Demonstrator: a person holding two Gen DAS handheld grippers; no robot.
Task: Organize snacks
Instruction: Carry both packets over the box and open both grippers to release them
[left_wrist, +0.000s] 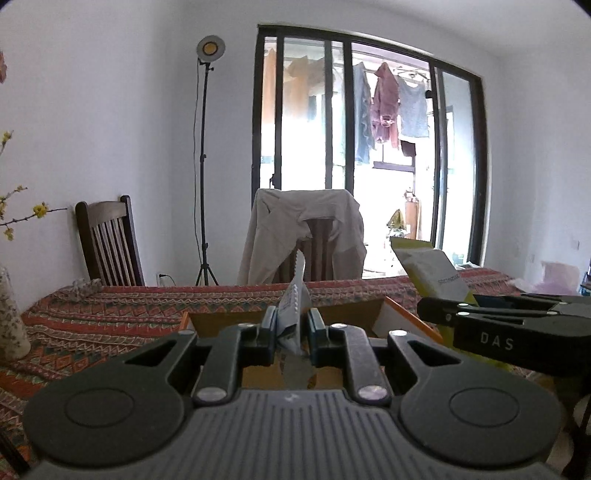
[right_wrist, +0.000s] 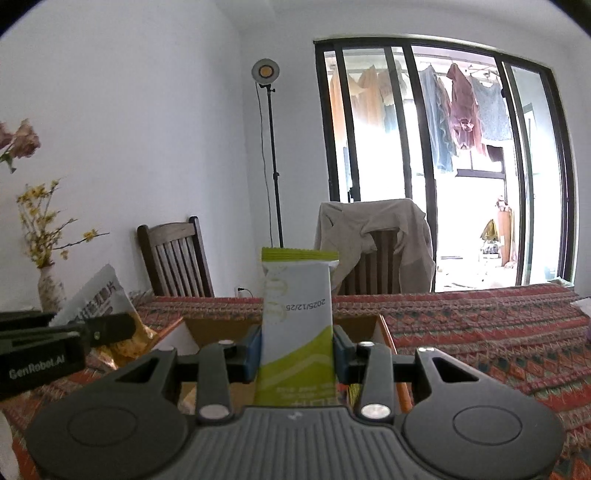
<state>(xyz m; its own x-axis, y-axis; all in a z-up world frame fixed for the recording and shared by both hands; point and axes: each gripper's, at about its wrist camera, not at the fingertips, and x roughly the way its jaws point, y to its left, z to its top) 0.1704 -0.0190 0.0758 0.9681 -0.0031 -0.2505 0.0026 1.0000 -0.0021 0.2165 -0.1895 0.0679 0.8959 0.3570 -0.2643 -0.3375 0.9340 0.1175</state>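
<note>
My left gripper is shut on a thin white snack packet held edge-on, its serrated end pointing up. The same packet shows at the left of the right wrist view, white with dark print, gold at its lower part, next to the left gripper. My right gripper is shut on a white and green snack bar, held upright with a printed date on it. That bar and the right gripper appear at the right of the left wrist view. Both packets hang above an open orange-edged cardboard box.
The box stands on a table with a red patterned cloth. Behind the table are a dark wooden chair, a chair draped with a beige jacket, and a lamp on a tripod. A vase with flowers stands at the left.
</note>
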